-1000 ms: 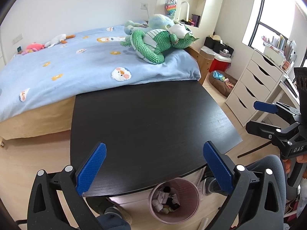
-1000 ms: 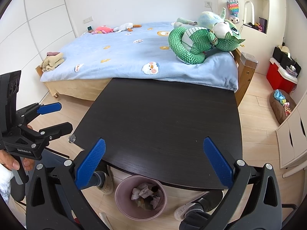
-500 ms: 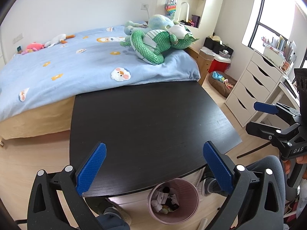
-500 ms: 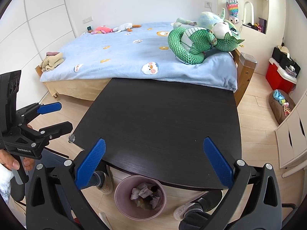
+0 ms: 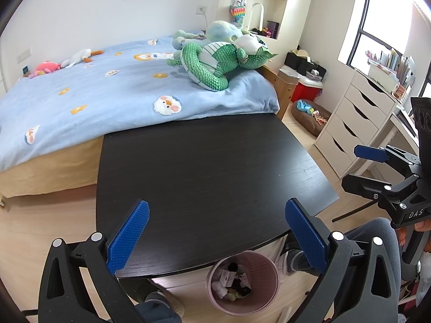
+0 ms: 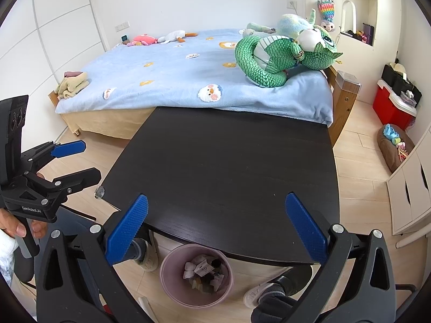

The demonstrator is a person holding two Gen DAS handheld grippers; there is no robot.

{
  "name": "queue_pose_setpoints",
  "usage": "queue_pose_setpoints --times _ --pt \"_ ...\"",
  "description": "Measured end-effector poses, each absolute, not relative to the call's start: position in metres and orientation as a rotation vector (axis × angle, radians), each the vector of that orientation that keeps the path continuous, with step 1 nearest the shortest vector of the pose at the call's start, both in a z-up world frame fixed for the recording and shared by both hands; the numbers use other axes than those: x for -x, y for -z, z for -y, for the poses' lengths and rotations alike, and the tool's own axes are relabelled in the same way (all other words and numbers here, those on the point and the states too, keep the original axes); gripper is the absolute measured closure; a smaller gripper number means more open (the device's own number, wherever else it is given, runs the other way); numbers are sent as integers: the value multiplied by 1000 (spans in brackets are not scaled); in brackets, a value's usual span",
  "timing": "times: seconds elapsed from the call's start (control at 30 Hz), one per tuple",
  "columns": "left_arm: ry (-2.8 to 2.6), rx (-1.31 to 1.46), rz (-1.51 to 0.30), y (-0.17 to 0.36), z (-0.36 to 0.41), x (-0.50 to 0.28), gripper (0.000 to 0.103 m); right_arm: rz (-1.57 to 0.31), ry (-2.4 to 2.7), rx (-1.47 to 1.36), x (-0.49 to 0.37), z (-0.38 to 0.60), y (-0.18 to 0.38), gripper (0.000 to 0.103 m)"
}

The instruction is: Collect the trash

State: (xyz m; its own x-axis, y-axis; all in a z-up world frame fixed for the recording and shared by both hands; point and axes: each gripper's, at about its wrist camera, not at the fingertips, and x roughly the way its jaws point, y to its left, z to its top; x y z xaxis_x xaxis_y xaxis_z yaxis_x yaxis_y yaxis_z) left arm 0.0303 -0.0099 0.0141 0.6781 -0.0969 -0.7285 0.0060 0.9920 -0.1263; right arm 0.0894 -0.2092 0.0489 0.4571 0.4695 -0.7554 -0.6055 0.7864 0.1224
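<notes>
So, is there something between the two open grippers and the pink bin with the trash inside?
Partly. The round pink trash bin stands on the floor under the near edge of the black wooden table, which covers its far rim. Left gripper and right gripper hover above that edge, both empty.

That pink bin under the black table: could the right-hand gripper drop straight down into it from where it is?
Probably not straight down. The pink bin sits partly tucked under the black table, whose near edge overhangs its far rim. The right gripper, fingers open and empty, would likely have to come in from the near side.

Matt dark wood-grain table; fluffy blue cloth blanket; smooth pink plastic bin
</notes>
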Motion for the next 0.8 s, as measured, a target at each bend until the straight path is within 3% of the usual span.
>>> queue_pose_setpoints --times 0.8 --pt "56 124 -829 -12 8 -32 6 -874 -665 173 -90 208 -48 3"
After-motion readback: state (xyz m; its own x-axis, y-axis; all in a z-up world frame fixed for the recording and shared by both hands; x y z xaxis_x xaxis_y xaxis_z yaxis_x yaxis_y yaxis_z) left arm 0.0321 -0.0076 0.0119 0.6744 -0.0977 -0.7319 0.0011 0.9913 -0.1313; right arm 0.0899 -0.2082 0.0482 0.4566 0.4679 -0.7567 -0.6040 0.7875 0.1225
